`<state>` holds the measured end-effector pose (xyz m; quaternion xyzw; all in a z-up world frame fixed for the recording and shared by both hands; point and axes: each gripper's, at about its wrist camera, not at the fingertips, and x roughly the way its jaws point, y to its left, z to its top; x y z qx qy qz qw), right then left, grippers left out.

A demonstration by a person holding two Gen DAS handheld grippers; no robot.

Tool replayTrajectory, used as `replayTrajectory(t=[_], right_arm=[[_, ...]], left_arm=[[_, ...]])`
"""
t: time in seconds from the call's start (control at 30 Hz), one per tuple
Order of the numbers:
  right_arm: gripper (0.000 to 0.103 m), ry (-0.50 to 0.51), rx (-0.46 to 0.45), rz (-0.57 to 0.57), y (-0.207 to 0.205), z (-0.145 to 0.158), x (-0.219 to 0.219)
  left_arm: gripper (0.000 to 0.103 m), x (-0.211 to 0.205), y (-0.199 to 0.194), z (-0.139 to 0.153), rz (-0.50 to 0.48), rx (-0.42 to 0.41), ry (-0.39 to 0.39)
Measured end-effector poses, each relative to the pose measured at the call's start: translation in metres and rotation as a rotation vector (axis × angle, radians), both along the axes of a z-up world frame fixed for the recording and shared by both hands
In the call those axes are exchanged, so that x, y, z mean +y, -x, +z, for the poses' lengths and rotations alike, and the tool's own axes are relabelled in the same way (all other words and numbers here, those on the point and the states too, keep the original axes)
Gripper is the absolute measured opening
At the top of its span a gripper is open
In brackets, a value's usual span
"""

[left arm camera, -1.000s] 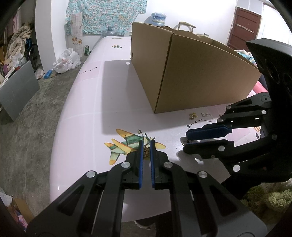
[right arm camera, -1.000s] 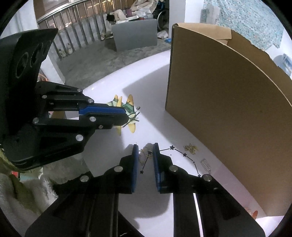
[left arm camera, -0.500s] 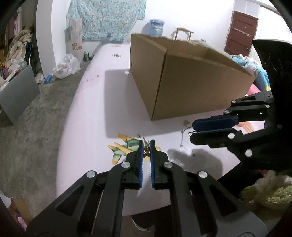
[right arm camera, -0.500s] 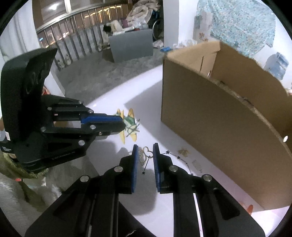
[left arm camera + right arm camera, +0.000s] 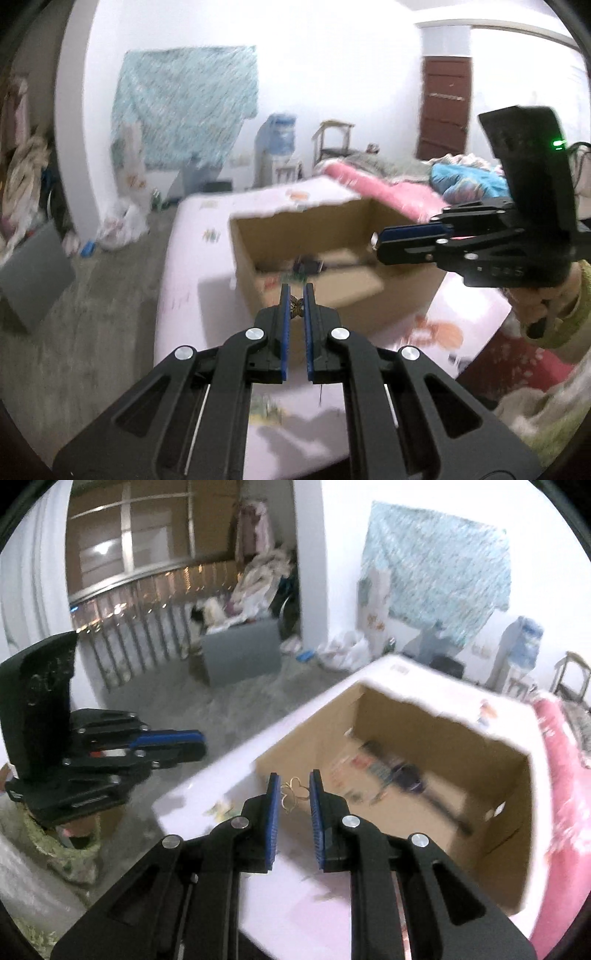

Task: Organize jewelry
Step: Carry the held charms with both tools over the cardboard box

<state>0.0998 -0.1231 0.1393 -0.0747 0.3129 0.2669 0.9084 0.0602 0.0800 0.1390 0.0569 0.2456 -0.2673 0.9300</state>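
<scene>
My left gripper (image 5: 296,291) is shut on a small gold and dark ornament (image 5: 295,308), held in the air in front of the open cardboard box (image 5: 351,295). My right gripper (image 5: 294,775) is shut on a thin gold clover-shaped piece (image 5: 293,794), also raised near the box (image 5: 424,731). In the left wrist view the right gripper (image 5: 376,243) hovers over the box's right side. The left gripper (image 5: 199,744) shows at the left of the right wrist view. Dark blurred items (image 5: 406,779) lie on the box floor.
The box stands on a pale pink table (image 5: 192,258) with printed pictures. Pink bedding (image 5: 388,184) lies behind it. A grey board (image 5: 33,273) leans on the floor at left. A hand in a green sleeve (image 5: 546,306) holds the right gripper.
Both grippers have risen from the table top, each carrying its piece of jewelry. The views now look down over the box's rim into its inside.
</scene>
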Motion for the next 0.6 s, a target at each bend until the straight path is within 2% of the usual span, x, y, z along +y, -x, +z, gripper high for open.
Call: replayTrajectory(t=[0.1,0.23,0.27,0.33,0.4,0.5,0.6], right_arm=[[0.016,-0.015,0.053,-0.028,-0.033,0.007,-0.023],[0.016,-0.022,0.288,-0.068,-0.099,-0.018,-0.050],[0.016,-0.026,0.338,-0.073,-0.113,-0.025,-0.053],[0.016,-0.012,0.446,-0.086,-0.139,-0.044,-0.059],[0.016,0.010,0.519,-0.096,-0.158,-0.060,-0.061],[0.016,0.048,0.639,-0.092,-0.174,-0.090,-0.062],[0.016,0.093,0.678,-0.101,-0.180,-0.100,-0.064]], left_arm=[[0.006,-0.023,-0.034,0.014,-0.054,0.017,-0.017],[0.006,-0.064,-0.097,0.005,-0.088,0.217,-0.062],[0.006,-0.075,-0.116,-0.003,-0.089,0.285,-0.082],[0.006,-0.093,-0.146,-0.017,-0.084,0.365,-0.129],[0.006,-0.102,-0.164,-0.031,-0.077,0.438,-0.166],[0.006,-0.117,-0.185,-0.053,-0.096,0.584,-0.157],[0.006,-0.131,-0.196,-0.072,-0.101,0.699,-0.146]])
